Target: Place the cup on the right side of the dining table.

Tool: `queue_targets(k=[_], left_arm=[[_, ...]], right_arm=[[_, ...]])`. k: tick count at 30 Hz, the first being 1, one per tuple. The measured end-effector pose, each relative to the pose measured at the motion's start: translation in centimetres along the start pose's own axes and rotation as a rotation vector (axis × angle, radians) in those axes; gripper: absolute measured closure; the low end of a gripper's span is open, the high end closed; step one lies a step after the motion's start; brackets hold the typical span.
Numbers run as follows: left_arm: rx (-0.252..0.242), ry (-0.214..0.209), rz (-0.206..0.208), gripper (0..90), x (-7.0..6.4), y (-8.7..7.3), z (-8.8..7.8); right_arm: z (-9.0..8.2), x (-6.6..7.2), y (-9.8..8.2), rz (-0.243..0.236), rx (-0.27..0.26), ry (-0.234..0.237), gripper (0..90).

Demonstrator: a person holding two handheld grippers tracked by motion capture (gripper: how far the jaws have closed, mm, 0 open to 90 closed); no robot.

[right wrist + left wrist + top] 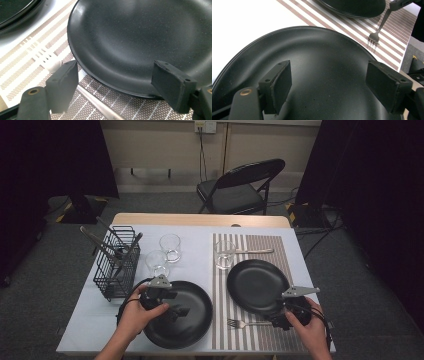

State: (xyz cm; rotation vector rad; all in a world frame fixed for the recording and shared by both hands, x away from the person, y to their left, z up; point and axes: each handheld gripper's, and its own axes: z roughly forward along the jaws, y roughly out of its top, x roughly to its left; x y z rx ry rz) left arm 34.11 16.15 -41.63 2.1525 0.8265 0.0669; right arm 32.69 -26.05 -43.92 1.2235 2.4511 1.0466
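On grey carpet, white table [90,305], striped placemat [260,245], folding chair [240,185]

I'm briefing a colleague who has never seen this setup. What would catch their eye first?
Two black plates dominate: the near plate on the white table by the front edge, and the far plate on the striped placemat. The left tongs hover open over the near plate; the right tongs stand open at the far plate's near rim, beside a fork. At the left stands a wire basket, with three glasses nearby.
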Motion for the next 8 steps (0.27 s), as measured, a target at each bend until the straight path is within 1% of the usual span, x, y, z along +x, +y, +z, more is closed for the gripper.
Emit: queue_targets(k=[3,5,6,7,8], left_arm=[[-0.005,-0.009,-0.003,20.7,0.0,0.15,0.04],[-0.003,-0.006,0.0,20.7,-0.01,0.28,0.12],[-0.006,-0.011,-0.004,20.7,-0.04,0.34,0.15],[-0.009,-0.019,-0.002,20.7,-0.05,0.45,0.19],[-0.006,-0.017,0.003,20.7,-0.07,0.6,0.26]], right_arm=[[-0.14,0.08,-0.1,0.006,0.002,0.004,21.0],[-0.24,0.11,-0.12,0.005,-0.008,0.008,21.0],[-0.32,0.16,-0.12,0.005,-0.008,0.008,21.0],[-0.37,0.16,-0.12,0.002,-0.011,0.009,21.0],[-0.42,0.17,-0.14,0.004,-0.011,0.011,20.9]])
